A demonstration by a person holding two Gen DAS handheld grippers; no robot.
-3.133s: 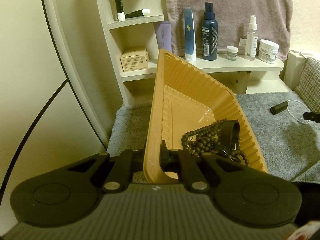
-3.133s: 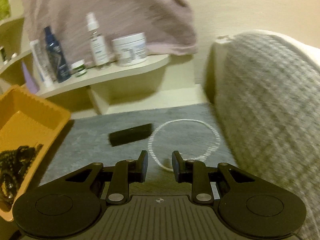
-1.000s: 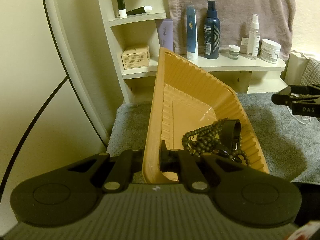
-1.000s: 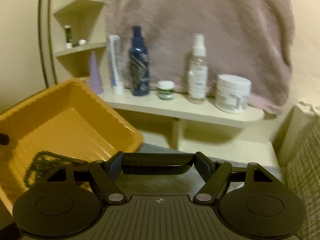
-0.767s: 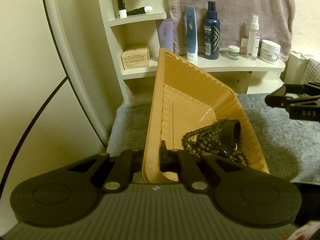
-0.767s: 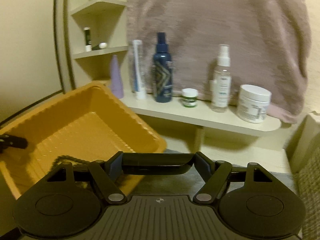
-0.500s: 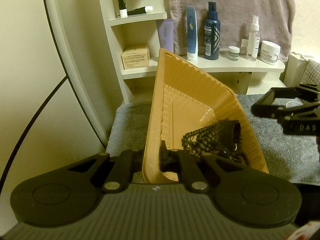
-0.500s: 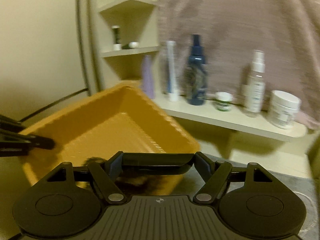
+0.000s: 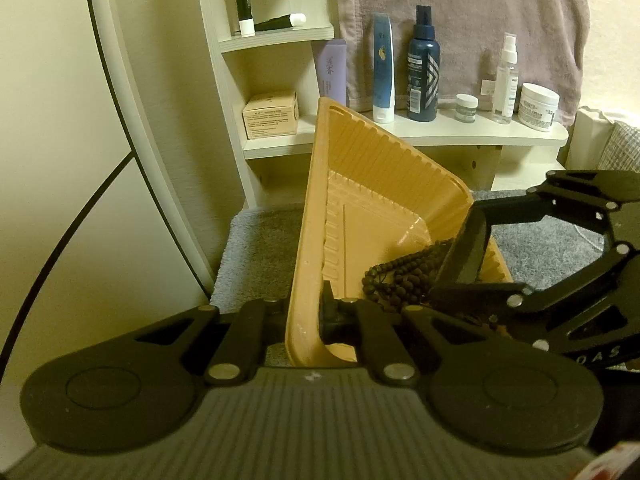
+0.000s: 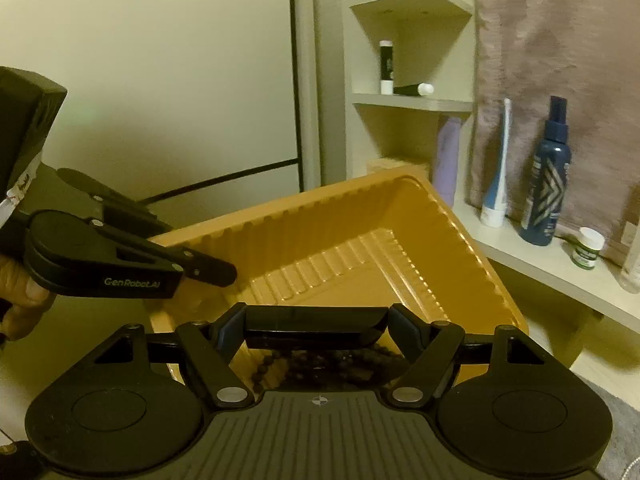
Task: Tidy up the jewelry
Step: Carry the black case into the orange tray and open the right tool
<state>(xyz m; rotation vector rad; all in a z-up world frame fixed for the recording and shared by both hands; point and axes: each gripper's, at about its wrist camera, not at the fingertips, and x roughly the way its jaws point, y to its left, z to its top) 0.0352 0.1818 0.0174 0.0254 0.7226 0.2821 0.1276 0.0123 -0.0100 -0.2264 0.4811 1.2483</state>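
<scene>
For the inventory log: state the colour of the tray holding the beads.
Orange-yellow. The tray shows best in the left wrist view.

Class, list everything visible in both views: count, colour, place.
Tray: one, orange, tilted, rim pinched.
Bead necklace: one, dark, tray's low corner.
Bar: one, black, over tray, gripped lengthwise.
Spray bottles: two, navy, clear, long shelf.
Jars: two, white, long shelf.
Tubes: four, blue-white, purple, black-white, shelves.
Box: one, tan, lower shelf.
Towel: one, mauve, hanging behind.
Mat: one, grey, below tray.
Left gripper: one, black, shut on tray rim.
Right gripper: one, black, shut on bar.
Hand: one, holding left gripper.
</scene>
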